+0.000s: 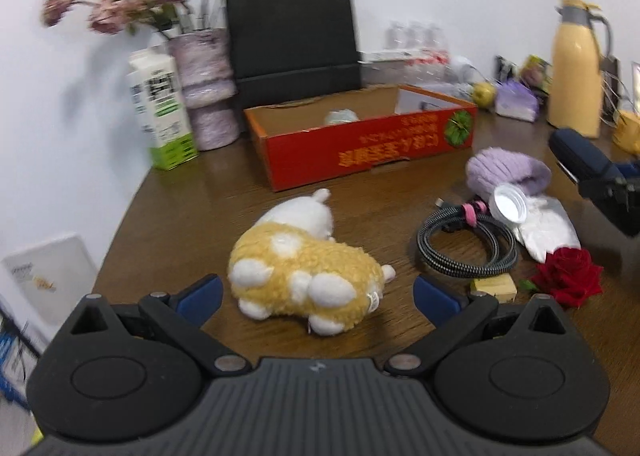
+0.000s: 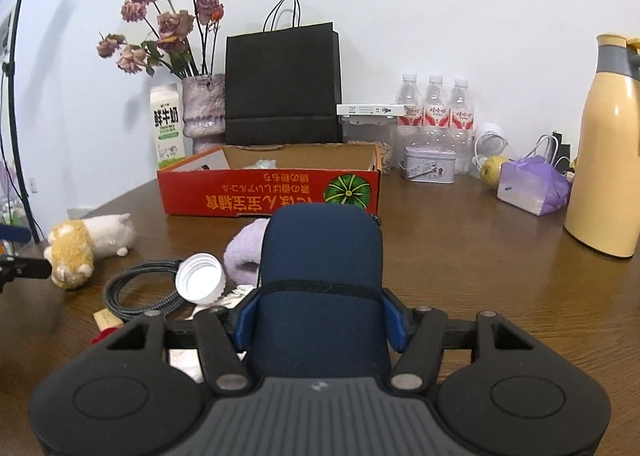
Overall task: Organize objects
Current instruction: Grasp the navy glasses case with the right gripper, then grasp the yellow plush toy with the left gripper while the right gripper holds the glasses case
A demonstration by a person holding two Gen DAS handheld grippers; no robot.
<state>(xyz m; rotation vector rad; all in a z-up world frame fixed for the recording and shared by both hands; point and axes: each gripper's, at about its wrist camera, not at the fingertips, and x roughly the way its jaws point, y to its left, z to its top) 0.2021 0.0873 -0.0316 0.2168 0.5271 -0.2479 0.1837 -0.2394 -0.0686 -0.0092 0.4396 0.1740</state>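
On a cluttered brown desk (image 1: 192, 208), the left claw (image 1: 316, 296) hangs wide open around a yellow-and-white plush toy (image 1: 304, 268) lying on its side, its blue pads not touching it. The right claw (image 2: 320, 320) is clamped on a navy case (image 2: 320, 256), held above the desk just short of the open red box (image 2: 268, 192). The risks appear twofold: the case may clip the box's near wall, and soft plush could squirm from a shallow pinch beside the coiled cable (image 1: 468, 244).
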